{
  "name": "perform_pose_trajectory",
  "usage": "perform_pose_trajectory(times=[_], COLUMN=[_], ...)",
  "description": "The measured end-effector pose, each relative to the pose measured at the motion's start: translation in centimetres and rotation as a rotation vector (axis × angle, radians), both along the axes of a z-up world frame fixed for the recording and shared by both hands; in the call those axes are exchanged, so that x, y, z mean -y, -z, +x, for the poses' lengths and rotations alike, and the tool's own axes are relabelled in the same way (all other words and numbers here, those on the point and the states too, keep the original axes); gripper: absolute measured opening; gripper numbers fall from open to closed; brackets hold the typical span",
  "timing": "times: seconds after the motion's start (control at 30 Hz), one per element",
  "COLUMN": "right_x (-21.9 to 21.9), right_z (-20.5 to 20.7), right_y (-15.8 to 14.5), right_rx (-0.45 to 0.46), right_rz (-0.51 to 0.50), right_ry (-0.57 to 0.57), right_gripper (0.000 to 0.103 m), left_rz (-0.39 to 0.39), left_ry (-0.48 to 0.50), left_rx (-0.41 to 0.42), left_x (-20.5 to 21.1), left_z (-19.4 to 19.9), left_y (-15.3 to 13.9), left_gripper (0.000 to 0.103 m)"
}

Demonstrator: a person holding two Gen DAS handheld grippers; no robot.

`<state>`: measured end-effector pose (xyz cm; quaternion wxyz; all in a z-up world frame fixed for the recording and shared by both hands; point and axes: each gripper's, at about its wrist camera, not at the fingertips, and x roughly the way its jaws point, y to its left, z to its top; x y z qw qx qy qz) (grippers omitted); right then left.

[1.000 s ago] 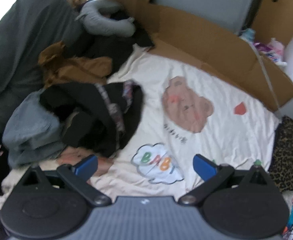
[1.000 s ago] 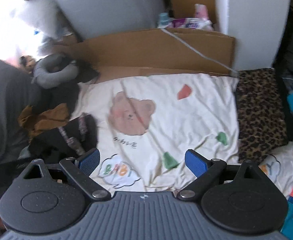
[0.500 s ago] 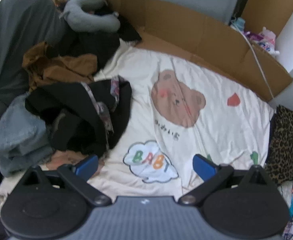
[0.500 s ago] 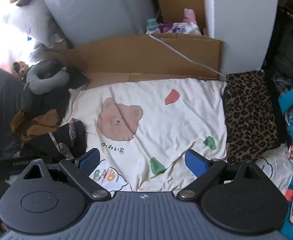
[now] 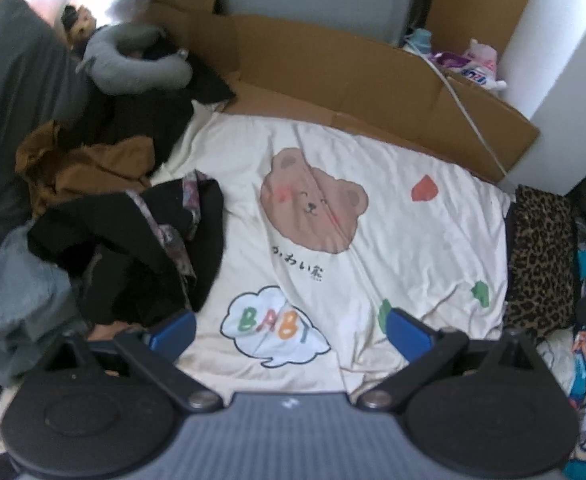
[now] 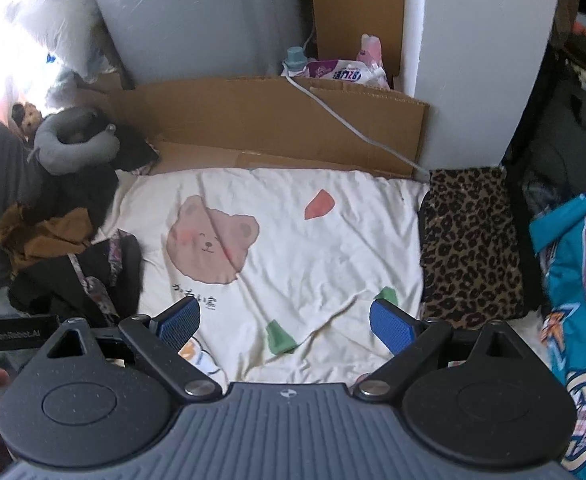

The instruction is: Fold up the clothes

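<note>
Cream bear-print sheet covers the work surface; left gripper and right gripper hover over its near edge, both spread wide, empty. Unfolded clothes pile sits left, cardboard behind. Risk: tangled pile, a pinch could lift several garments together.

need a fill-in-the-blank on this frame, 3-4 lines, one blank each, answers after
1. The face printed on the cream sheet is a ____.
2. The letters in the cloud print spell ____.
3. Both the left gripper and the right gripper are ____, holding nothing.
4. The fabric along the sheet's right edge has a ____ print.

Missing words: bear; BABY; open; leopard
</note>
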<state>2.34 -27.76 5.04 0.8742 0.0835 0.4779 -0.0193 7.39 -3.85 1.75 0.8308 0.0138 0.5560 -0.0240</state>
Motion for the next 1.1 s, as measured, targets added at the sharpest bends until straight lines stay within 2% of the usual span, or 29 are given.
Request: perform_pose_trajectory(times=[0.33,0.47,0.6,0.73,0.87,1.1], right_x=[-2.1,-2.4,-2.8,-3.8,-4.3,-4.5], right_z=[-0.2,0.1,0.5,1.0,0.9,0.4], right_y=[3.2,4.3,4.2,3.2,2.4,2.6], right_rx=[-0.094,-0.145,-0.142,-0.106,-0.079,-0.091], right_rz=[0.043,0.124,0.108,0.065,0.028,0.02], right_ry=[0.01,0.034,0.034,-0.024,-0.052,-0.059], right_gripper=[0.095,0.095,0.095,0.095,0.095,0.095], left_rz=[0.004,-0.016,-0.03,-0.06,-0.05,-0.025], left_ry=[-0.018,-0.015,0.009,0.005,0.024,0.023], left_rx=[-0.088,-0.132,-0.148,-0.137,-0.115,-0.143], left_x=[-0.3,-0.5,-0.5,-1.0,-0.9,-1.8], left_z=[-0.8,-0.9,-0.8,-0.9,-1.2,-1.5], left_y=[1.6,2.2,2.3,1.8,1.4,2.3], left_gripper=[0.102,0.102,0.102,0.102,0.102,0.102])
